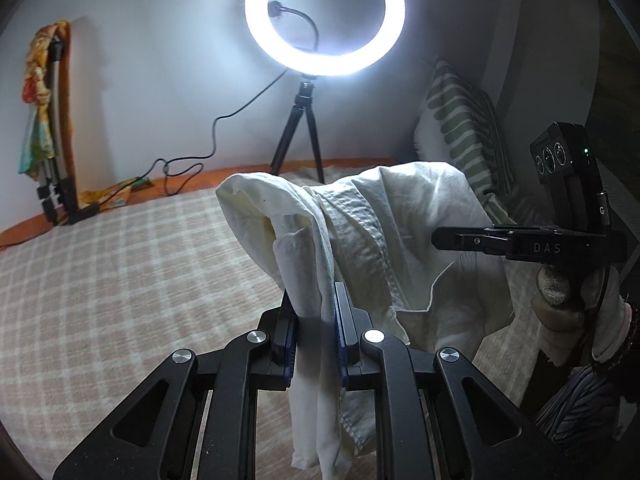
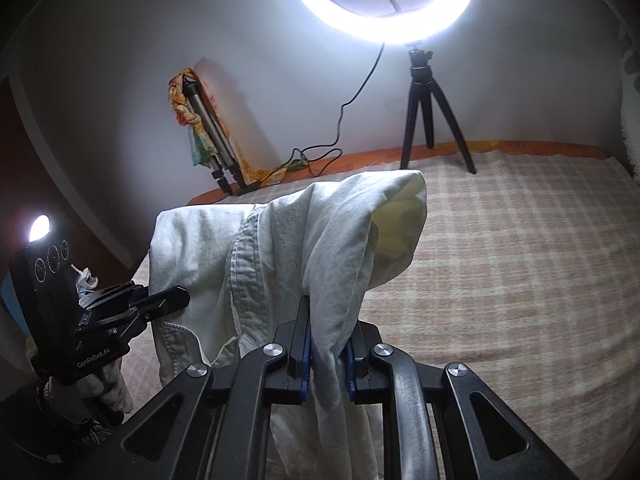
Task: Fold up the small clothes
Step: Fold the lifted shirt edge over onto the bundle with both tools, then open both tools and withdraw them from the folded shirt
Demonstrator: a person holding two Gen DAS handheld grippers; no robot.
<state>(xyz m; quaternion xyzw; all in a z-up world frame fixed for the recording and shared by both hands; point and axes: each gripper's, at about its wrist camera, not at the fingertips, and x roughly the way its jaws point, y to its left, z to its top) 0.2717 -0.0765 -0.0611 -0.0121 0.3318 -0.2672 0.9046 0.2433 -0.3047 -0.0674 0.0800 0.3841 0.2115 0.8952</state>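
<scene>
Left wrist view: one white garment (image 1: 360, 232) held up off the checked blanket (image 1: 120, 280), two grippers on it.

Left gripper (image 1: 316, 320) and right gripper (image 2: 328, 344) each have their jaws pinching a bunch of the cloth. One ring light (image 1: 324, 16) on one tripod (image 1: 300, 136), one striped pillow (image 1: 460, 128).

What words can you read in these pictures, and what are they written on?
"D A S" is on the side of the right gripper.
"GenRobot.AI" is on the side of the left gripper.
The small round marks on both camera boxes are too tiny to read.
The white cloth has no words.
</scene>
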